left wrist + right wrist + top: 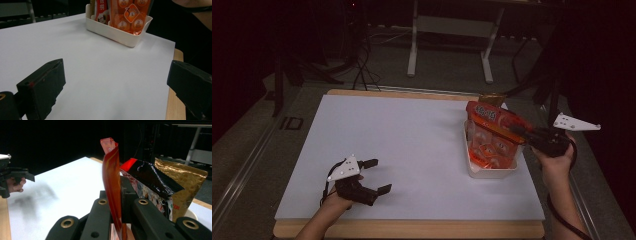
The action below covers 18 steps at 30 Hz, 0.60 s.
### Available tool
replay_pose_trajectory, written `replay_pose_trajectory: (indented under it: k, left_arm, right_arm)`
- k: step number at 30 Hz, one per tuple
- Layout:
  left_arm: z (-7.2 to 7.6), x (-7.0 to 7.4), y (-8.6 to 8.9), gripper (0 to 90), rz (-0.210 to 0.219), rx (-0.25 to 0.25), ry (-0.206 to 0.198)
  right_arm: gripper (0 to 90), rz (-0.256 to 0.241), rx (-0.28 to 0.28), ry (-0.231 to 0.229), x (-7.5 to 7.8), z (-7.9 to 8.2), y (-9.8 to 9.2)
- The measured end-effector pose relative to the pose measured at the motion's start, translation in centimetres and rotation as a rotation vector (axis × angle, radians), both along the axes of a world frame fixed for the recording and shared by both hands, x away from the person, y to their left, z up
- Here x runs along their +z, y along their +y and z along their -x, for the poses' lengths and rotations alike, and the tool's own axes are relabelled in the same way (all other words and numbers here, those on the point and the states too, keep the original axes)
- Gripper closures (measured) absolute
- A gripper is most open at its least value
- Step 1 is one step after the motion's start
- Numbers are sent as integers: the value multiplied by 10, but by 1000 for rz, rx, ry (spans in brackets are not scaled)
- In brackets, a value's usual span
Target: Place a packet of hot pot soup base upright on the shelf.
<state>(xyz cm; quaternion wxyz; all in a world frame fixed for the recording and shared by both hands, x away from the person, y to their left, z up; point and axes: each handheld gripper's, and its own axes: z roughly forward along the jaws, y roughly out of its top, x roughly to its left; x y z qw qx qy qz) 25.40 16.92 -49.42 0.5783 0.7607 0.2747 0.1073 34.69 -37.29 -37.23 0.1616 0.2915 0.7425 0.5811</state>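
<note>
Orange packet [490, 131] in white tray [492, 173], gripped

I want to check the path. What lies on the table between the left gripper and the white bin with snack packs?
Nothing: in the high view, bare white tabletop separates the left gripper from the white bin.

A white tabletop [412, 145] with wooden edging stands on grey floor [447, 65] in a dark room, a white-legged desk [449, 30] behind.

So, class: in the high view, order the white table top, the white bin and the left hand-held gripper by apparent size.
1. White table top, largest by far.
2. White bin.
3. Left hand-held gripper; it looks close to the bin in size and sits nearer the camera, so that ranking is unsure.
</note>
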Motion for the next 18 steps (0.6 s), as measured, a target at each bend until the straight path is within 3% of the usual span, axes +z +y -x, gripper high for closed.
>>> replay_pose_trajectory:
  k: [7, 11, 14, 15, 18]
  left_arm:
    - [0, -1, -1, 24, 1, -2, 5]
    - [-1, -1, -2, 24, 0, -3, 7]
    - [-2, -3, -2, 24, -4, -3, 12]
    - [-2, -3, -2, 24, -4, -3, 13]
    - [-2, -4, -2, 24, -5, -4, 13]
  right_arm:
    - [900, 30, -22, 22, -3, 2, -1]
    - [900, 48, -47, 60, -17, 3, -11]
    - [892, 22, -50, 63, -18, 4, -17]
    - [827, 0, -78, 53, -15, 5, -22]
    - [733, -26, -90, 23, -8, 9, -25]
